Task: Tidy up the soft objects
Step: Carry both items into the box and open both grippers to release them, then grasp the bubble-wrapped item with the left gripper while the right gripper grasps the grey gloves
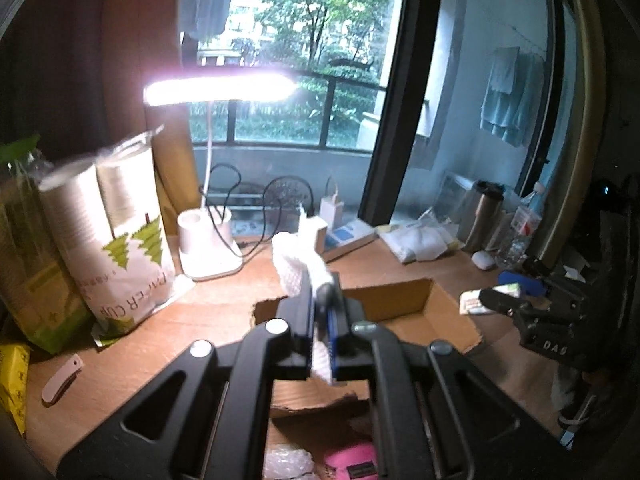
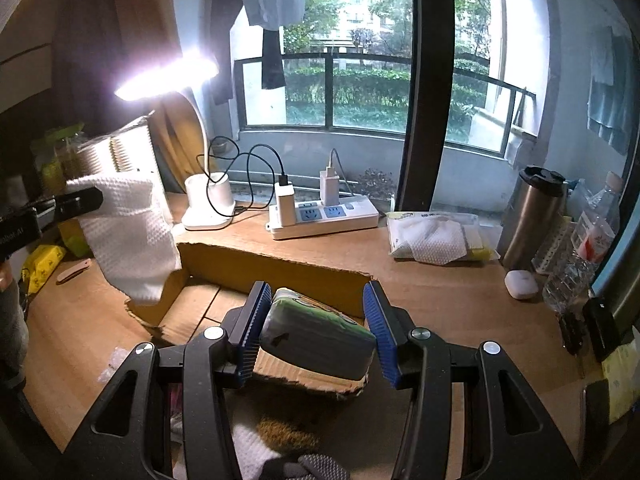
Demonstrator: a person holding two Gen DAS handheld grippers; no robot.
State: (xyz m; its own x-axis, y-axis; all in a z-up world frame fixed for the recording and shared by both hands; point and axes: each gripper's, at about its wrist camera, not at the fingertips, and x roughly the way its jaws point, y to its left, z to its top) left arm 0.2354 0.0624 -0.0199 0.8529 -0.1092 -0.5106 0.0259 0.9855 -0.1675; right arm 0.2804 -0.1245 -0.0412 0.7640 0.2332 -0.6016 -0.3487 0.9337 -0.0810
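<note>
My left gripper (image 1: 323,300) is shut on a white waffle-textured cloth (image 1: 298,258) and holds it above the open cardboard box (image 1: 404,300). From the right wrist view the same cloth (image 2: 128,232) hangs from the left gripper (image 2: 86,200) over the box's left corner. My right gripper (image 2: 316,312) is shut on a green tissue pack (image 2: 316,336) above the box's near edge (image 2: 280,268). In the left wrist view the right gripper (image 1: 508,300) shows at the right with the pack (image 1: 476,300).
A lit desk lamp (image 2: 208,204), a power strip (image 2: 324,216), a bag of white wipes (image 2: 436,240), a steel mug (image 2: 528,216), bottles (image 2: 580,256) and a paper-cup bag (image 1: 120,232) crowd the desk. A pink item (image 1: 352,460) and bubble wrap (image 1: 286,460) lie below the left gripper.
</note>
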